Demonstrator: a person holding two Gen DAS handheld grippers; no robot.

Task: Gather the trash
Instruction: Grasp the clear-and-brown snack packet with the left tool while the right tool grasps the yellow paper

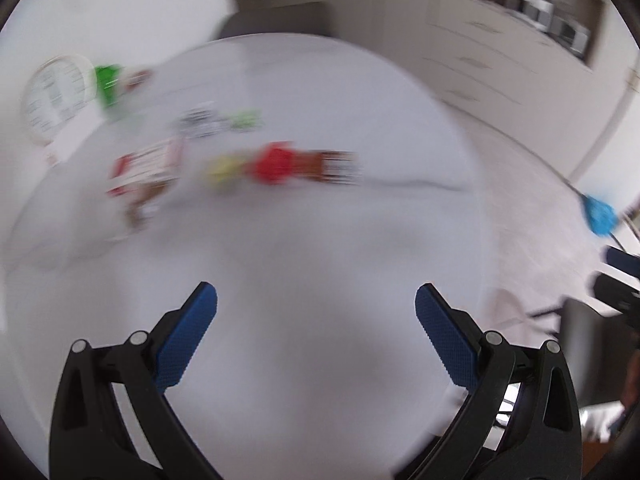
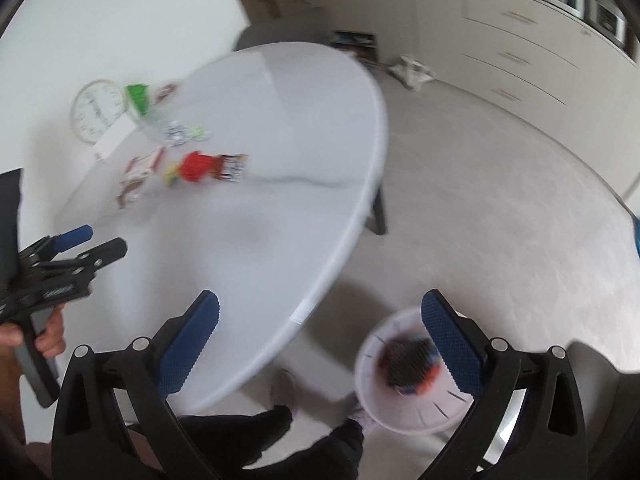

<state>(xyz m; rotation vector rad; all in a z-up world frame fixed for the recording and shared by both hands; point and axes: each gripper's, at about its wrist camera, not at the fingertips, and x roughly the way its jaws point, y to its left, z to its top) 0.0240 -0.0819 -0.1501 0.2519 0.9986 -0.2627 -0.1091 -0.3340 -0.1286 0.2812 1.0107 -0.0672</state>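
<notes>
Trash lies on the far left part of a white oval table (image 1: pixel 320 240): a red crumpled piece (image 1: pixel 274 168) with a brown wrapper (image 1: pixel 332 166), a yellow scrap (image 1: pixel 224 170), a red-and-white carton (image 1: pixel 148 164), small printed wrappers (image 1: pixel 200 122) and a green item (image 1: pixel 107 82). The same pile shows in the right wrist view, with the red piece (image 2: pixel 196 166). My left gripper (image 1: pixel 316 312) is open and empty over the near table. My right gripper (image 2: pixel 320 320) is open and empty above a white bin (image 2: pixel 404 376) on the floor holding dark trash.
A white wall clock (image 2: pixel 98 110) leans at the table's far left edge. A dark chair (image 2: pixel 260 38) stands behind the table. Cabinets with drawers (image 2: pixel 520 60) line the far right. A blue mop head (image 1: pixel 598 216) is on the floor. The person's legs (image 2: pixel 280 432) stand by the bin.
</notes>
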